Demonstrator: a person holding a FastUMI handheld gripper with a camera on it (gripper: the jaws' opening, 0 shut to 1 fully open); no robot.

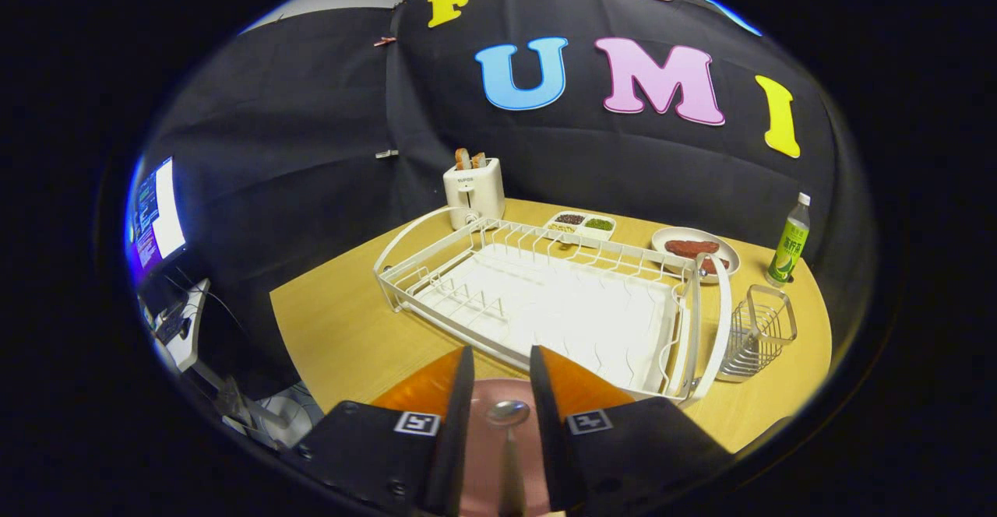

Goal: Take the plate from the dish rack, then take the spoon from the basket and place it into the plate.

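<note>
I see the wooden tabletop [335, 330] carrying everything. The white dish rack [545, 307] lies just beyond my fingers, with nothing in its slots. Beside its far corner stands a white toaster [473, 190] with bread in it, then a 4-part snack tray [580, 225] and a dish of red food [693, 252]. The wire basket [759, 330] sits just beside the rack's end, a green bottle [788, 240] beyond it. Right under me lies the pink plate [483, 439], and the spoon [508, 423] rests over it between my 2 fingers [456, 423]. They stand slightly apart with the spoon's handle between them; I cannot tell whether they press it.
</note>
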